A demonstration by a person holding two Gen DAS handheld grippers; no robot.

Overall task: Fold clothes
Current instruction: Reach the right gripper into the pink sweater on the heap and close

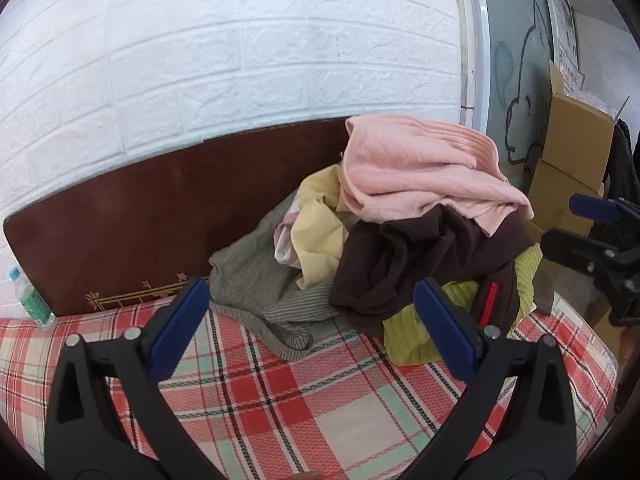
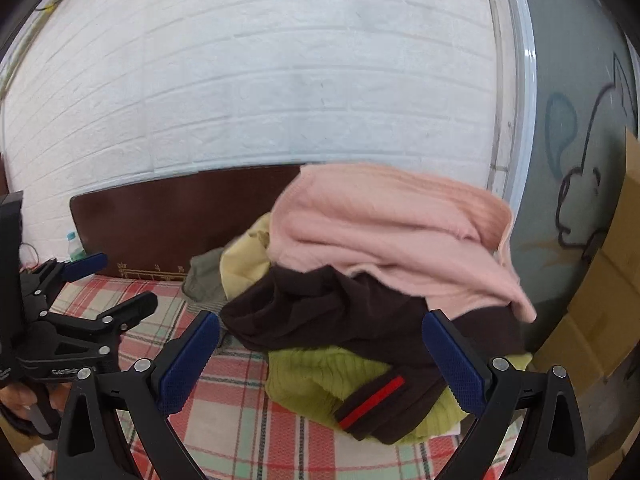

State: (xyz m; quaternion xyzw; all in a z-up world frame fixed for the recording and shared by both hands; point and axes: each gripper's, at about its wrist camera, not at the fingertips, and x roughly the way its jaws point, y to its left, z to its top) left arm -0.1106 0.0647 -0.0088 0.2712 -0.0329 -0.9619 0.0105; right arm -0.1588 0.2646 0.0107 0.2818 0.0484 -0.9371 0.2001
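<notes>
I hold my left gripper (image 1: 312, 324) and my right gripper (image 2: 322, 356) spread wide and empty, because the pile of clothes (image 2: 384, 280) just ahead is not yet picked.

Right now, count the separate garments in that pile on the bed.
6 visible: pink sweater on top, dark brown garment under it, lime-green knit at the bottom, pale yellow piece, pink-and-white patterned piece, grey striped garment leftmost. More may be buried.
</notes>
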